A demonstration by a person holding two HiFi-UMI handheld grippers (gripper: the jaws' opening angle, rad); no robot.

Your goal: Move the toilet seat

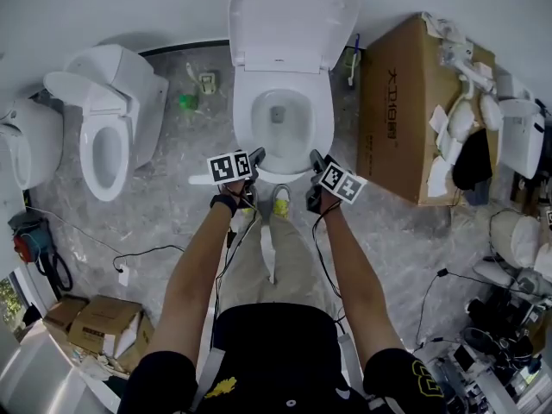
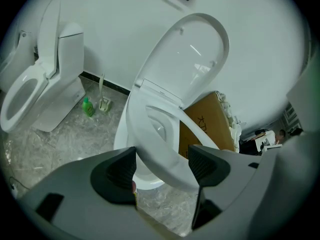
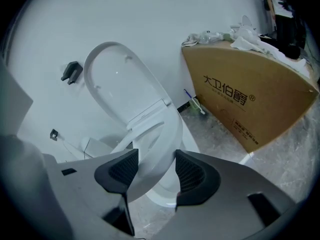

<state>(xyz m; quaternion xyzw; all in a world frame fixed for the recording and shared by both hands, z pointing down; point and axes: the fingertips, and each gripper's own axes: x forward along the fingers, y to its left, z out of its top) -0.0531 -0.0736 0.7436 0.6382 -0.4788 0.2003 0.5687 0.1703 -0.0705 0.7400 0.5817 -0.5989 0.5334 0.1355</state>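
White oval plastic toilet seat [image 2: 138, 134] sits tilted, front end lifted off the white ceramic toilet bowl [image 1: 280, 115], back end at the hinge. White toilet lid [image 1: 293, 15] stands upright against the white wall. Left gripper [image 2: 162, 159] clamps the seat's front-left rim, the band between its pads. Right gripper [image 3: 156, 161] is closed on the front-right rim, pads on the seat. Brown cardboard box [image 1: 397, 110] stands just right of the toilet. A second white toilet [image 1: 108, 128] stands to the left, well apart, on the grey marbled floor [image 1: 172, 214].
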